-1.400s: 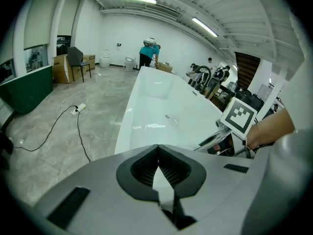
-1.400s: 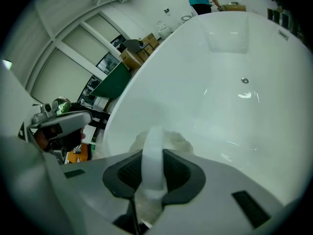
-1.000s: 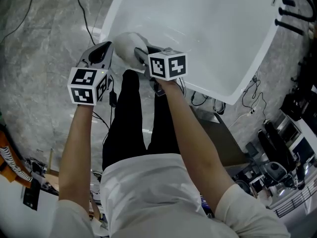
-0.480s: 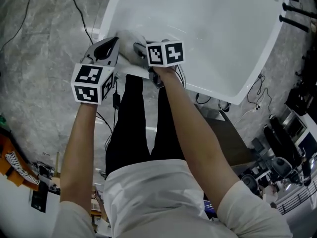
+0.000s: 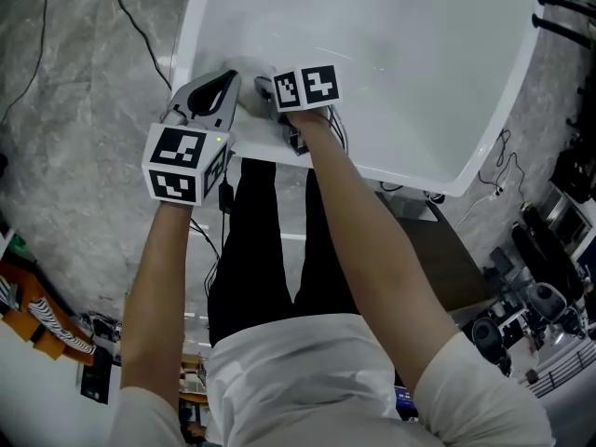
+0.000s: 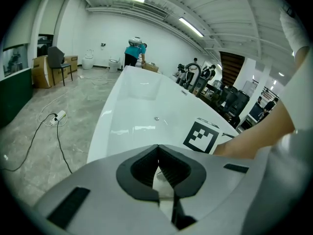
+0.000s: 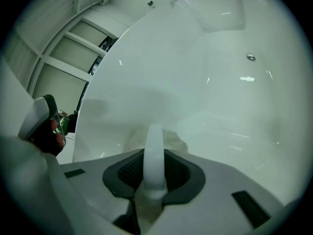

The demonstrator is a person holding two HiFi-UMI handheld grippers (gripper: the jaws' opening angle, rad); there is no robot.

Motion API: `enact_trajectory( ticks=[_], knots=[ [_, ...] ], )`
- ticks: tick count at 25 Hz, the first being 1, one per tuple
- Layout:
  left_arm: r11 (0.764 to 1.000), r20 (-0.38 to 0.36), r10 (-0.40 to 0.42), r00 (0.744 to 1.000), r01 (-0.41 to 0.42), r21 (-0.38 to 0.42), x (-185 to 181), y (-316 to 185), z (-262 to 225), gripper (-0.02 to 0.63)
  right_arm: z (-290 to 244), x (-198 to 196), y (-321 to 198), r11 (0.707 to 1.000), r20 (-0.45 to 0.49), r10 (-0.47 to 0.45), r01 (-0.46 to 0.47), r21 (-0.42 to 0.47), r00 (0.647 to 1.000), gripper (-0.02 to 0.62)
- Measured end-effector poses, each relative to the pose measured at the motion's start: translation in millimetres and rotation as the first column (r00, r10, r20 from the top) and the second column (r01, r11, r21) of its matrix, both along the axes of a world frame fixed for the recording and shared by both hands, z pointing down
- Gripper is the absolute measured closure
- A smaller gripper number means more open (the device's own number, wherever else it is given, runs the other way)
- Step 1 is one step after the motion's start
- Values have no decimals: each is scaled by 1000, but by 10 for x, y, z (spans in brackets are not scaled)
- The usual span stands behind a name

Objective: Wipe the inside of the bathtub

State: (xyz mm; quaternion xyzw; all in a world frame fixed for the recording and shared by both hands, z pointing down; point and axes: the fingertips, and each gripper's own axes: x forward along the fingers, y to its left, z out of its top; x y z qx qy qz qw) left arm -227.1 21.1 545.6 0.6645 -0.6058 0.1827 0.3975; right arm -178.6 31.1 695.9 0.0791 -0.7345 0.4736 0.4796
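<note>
Tools, two of them, worked the near left corner of a single white bathtub (image 5: 400,54), each held by a bare-armed person standing at its rim. The right tool (image 7: 154,156) was clenched on the one white cloth (image 7: 168,140), a smooth band of it pinched upright between the jaws and the fluffy bulk pressed against the tub's inner wall just beyond. The left tool (image 6: 159,148) was closed tip to tip, poised over the rim just beside the right one; a pale sliver showed in the gap behind its tips (what it was could not be made out). Each tool carried one marker cube.

One drain fitting (image 7: 251,58) sat on the far slope of the basin, well apart from the cloth. Ahead of the tools the tub's interior ran bare and glossy to its far end, while the rim curved close on the left. Grey marbled floor (image 5: 84,110) bordered the tub there, crossed by a thin black cable (image 5: 140,31). One other person (image 6: 134,50) stood bent over beyond the tub's far end.
</note>
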Motion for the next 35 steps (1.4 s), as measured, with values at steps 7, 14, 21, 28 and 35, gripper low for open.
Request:
enact_trajectory(
  ticks=[7, 14, 21, 28, 35],
  knots=[
    [999, -4, 37, 999, -37, -5, 137, -206, 87, 594, 175, 167, -125, 1000, -25, -17, 16, -8, 1000, 497],
    [997, -10, 77, 997, -77, -20, 312, -351, 230, 594, 261, 359, -238, 1000, -42, -12, 11, -4, 999, 497],
    [993, -22, 107, 994, -107, -44, 513, -505, 400, 594, 325, 743, -407, 1000, -69, 9, -10, -1, 998, 497],
    [988, -34, 139, 990, -141, -61, 791, -663, 537, 594, 388, 1172, -595, 1000, -91, 26, -26, 3, 995, 497],
    [981, -44, 179, 983, -182, -66, 1150, -871, 639, 594, 443, 1618, -791, 999, -107, 47, -47, 6, 993, 495]
  ],
)
